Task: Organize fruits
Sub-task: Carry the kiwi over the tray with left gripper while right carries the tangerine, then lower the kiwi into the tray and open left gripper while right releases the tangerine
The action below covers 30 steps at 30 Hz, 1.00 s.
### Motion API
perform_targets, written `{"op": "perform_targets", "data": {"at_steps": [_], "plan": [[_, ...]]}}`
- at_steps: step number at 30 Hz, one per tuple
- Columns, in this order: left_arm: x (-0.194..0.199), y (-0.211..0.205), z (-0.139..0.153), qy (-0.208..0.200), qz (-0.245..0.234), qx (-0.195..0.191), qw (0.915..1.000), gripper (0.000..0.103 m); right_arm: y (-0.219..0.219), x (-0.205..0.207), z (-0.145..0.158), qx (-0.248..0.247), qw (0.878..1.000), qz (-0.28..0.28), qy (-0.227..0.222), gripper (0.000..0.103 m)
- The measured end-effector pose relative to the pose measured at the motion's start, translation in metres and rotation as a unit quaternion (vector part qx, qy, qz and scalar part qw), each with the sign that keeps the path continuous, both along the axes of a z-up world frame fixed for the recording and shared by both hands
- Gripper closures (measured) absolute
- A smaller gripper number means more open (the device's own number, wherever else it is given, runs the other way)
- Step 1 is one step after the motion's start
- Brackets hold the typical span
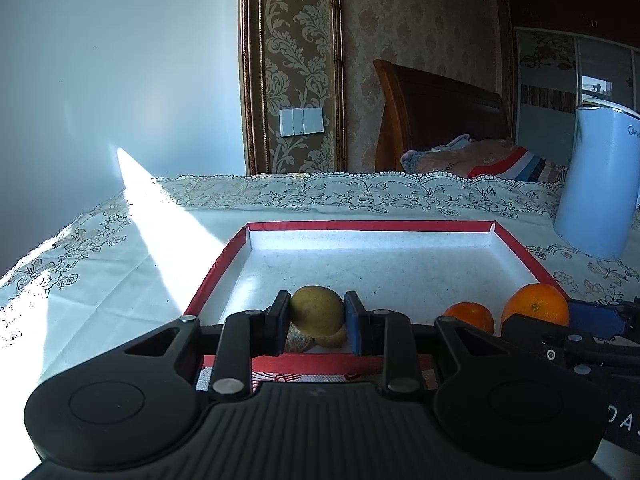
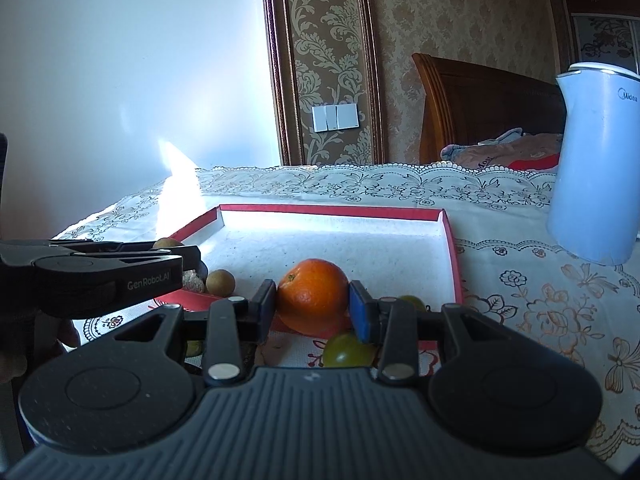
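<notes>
My left gripper (image 1: 317, 316) is shut on a yellow-green round fruit (image 1: 317, 310), held over the near edge of the red-rimmed white tray (image 1: 368, 226). Another small brownish fruit (image 1: 334, 338) lies just below it. My right gripper (image 2: 313, 300) is shut on an orange (image 2: 313, 297) above the tray's near edge (image 2: 450, 248). In the left wrist view that orange (image 1: 536, 304) shows at right, with a second orange (image 1: 470, 316) beside it. Green grapes (image 2: 347, 350) lie under the right gripper. A small brown fruit (image 2: 220, 282) sits by the left gripper (image 2: 188, 264).
A pale blue kettle (image 1: 600, 184) stands on the lace tablecloth (image 1: 120, 280) right of the tray; it also shows in the right wrist view (image 2: 596, 160). A wall rises behind the table. A wooden bed headboard (image 1: 440, 120) with bedding stands beyond.
</notes>
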State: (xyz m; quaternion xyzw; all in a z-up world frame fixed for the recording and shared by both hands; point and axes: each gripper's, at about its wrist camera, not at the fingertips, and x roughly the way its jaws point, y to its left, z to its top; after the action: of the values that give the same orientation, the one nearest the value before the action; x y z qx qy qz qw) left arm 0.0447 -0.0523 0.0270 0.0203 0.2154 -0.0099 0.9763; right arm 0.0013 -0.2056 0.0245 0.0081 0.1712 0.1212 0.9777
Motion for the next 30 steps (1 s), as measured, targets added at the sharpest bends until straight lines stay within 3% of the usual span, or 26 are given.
{"op": "perform_targets", "data": {"at_steps": [30], "plan": [[0.042,-0.014,0.001,0.007,0.049,0.013,0.9987,0.075,0.001,0.053,0.005,-0.043,0.996,-0.075,0.028,0.066]]}}
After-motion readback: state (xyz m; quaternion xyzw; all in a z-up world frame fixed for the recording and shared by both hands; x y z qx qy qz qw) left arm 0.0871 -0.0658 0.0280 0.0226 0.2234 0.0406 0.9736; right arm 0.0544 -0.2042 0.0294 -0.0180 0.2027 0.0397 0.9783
